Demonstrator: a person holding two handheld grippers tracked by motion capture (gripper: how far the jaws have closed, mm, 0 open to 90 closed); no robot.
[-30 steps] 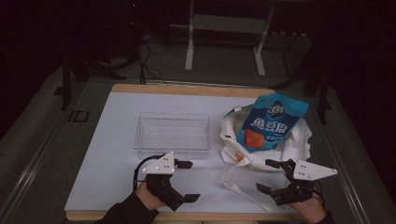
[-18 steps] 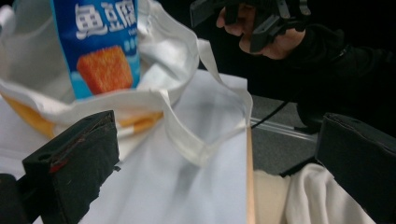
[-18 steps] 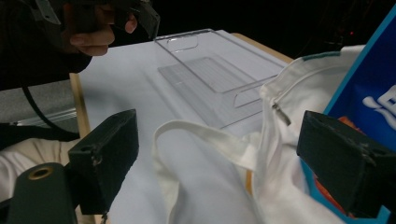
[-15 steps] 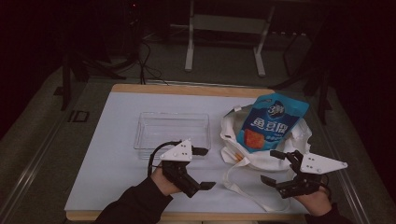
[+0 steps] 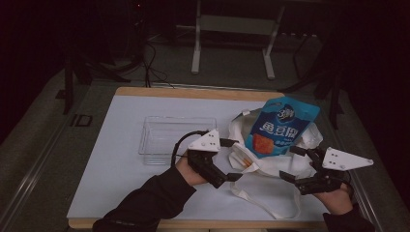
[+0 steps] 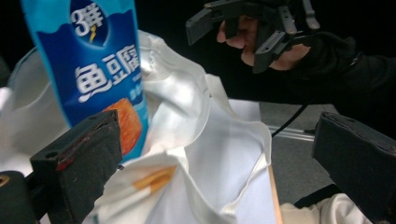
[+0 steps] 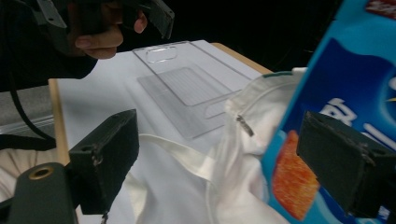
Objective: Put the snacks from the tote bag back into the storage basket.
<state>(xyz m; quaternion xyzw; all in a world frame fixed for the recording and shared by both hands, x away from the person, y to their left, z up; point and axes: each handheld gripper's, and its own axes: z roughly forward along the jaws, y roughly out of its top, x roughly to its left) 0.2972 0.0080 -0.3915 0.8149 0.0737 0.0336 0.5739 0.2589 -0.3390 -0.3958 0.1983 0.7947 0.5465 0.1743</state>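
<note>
Both grippers, left (image 5: pixel 232 159) and right (image 5: pixel 291 163), jaws spread wide, flank a white cloth bag (image 5: pixel 270 166) holding a blue snack packet (image 5: pixel 280 126) at twelve o'clock.

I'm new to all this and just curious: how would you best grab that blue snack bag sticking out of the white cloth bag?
Probably by its top edge, coming from above. The blue snack bag stands with its upper half free of the white cloth bag, so its flat top offers thin sides a claw can pinch. The right claw, open, is nearest.

A clear plastic tray (image 5: pixel 176 139) is sitting empty on the white table (image 5: pixel 111 159), well left of centre; a metal stand (image 5: pixel 232 36) is standing behind.
</note>
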